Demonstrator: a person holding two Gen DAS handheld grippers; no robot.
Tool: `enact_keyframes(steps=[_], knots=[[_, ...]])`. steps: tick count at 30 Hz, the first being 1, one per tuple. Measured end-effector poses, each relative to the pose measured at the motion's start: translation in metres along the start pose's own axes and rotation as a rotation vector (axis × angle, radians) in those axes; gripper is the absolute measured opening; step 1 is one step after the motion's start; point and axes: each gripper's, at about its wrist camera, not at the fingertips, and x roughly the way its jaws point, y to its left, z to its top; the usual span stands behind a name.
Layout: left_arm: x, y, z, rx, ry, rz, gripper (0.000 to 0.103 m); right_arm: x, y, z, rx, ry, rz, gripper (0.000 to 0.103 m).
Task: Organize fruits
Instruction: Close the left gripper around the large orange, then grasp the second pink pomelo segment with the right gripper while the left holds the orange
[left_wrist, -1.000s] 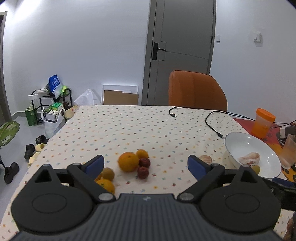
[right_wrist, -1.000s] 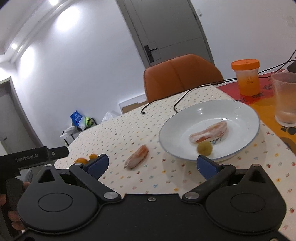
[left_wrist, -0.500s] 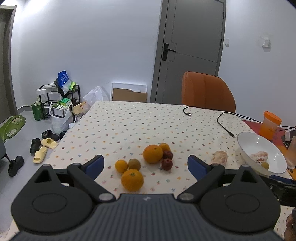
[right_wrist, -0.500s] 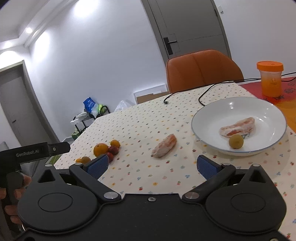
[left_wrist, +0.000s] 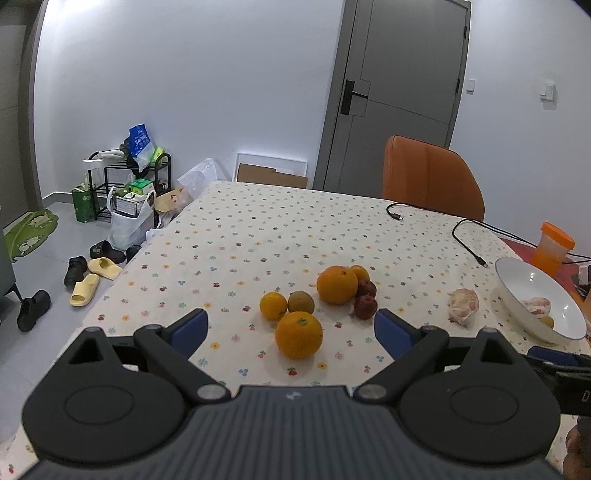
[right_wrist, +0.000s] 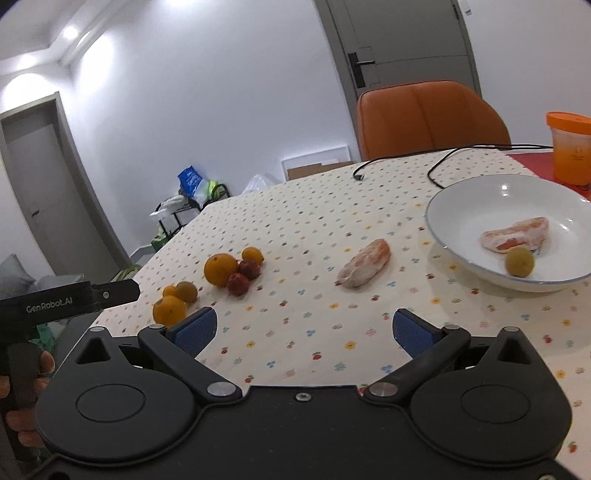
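On the flower-print tablecloth (left_wrist: 258, 236), with both the left gripper (left_wrist: 291, 326) and right gripper (right_wrist: 302, 330) spread apart and empty, the shallow white ceramic bowl (right_wrist: 461, 199) at two o'clock holds only a peeled pomelo wedge (right_wrist: 513, 234) and small green fruit (right_wrist: 520, 261), leaving the loose pomelo wedge (right_wrist: 364, 267) at twelve and the orange cluster (right_wrist: 220, 269) at ten uncollected.

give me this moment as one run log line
left gripper: open, empty, facing near orange | right gripper: open, empty | bowl: pomelo piece, small green fruit | loose pomelo piece on table
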Motion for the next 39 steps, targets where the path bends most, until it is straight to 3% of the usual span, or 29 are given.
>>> enact_keyframes(steps=[6,11,20,24,39], knots=[[0.013,0.003,-0.003,-0.010,0.020,-0.001,0.093,0.011,0.009,-0.002,-0.024,0.021,0.015,0.102],[0.024,0.000,-0.004,-0.001,0.025,0.004,0.089,0.021,0.015,-0.002,-0.046,0.038,0.017,0.094],[0.050,0.001,-0.006,-0.020,0.093,-0.023,0.061,0.040,0.010,0.005,-0.039,0.048,-0.040,0.083],[0.061,0.003,-0.006,-0.039,0.129,-0.039,0.037,0.050,0.005,0.010,-0.034,0.054,-0.071,0.079],[0.066,0.013,0.022,-0.095,0.078,-0.046,0.036,0.080,-0.010,0.027,-0.036,0.069,-0.142,0.073]])
